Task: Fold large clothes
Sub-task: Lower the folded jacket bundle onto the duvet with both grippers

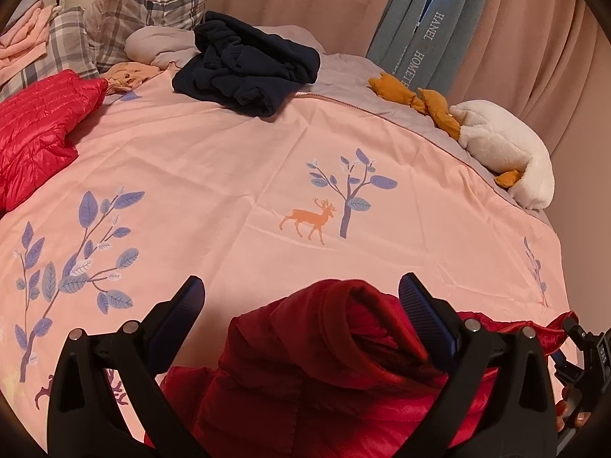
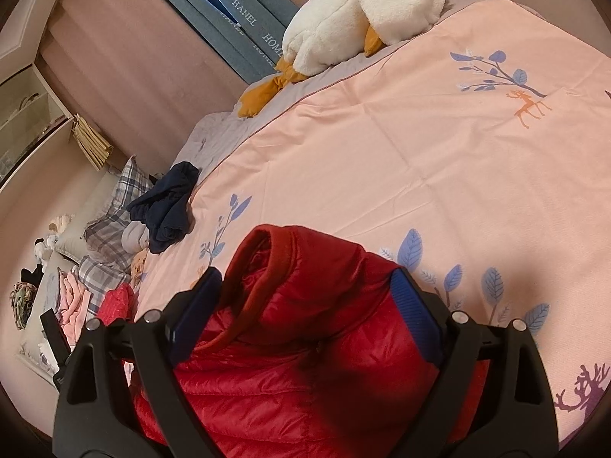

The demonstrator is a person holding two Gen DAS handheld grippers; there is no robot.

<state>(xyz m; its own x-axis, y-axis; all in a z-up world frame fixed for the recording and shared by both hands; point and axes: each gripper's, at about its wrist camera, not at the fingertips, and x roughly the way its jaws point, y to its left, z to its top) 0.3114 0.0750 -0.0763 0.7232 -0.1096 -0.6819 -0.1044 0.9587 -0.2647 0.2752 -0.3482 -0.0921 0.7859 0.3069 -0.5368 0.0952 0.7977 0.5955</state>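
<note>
At the bottom of both views a red down jacket [image 2: 290, 343] lies on the pink deer-print duvet [image 1: 267, 160], collar uppermost. The right gripper [image 2: 307, 290] stands wide, its pads flanking the jacket without pressing it. The left gripper [image 1: 301, 297] is likewise spread, the collar between its fingers, ungripped. Farther up lie a second red jacket [image 1: 34, 133] at left, a navy garment [image 1: 248, 68] at centre, a white plush goose [image 1: 500, 149] at right.
</note>
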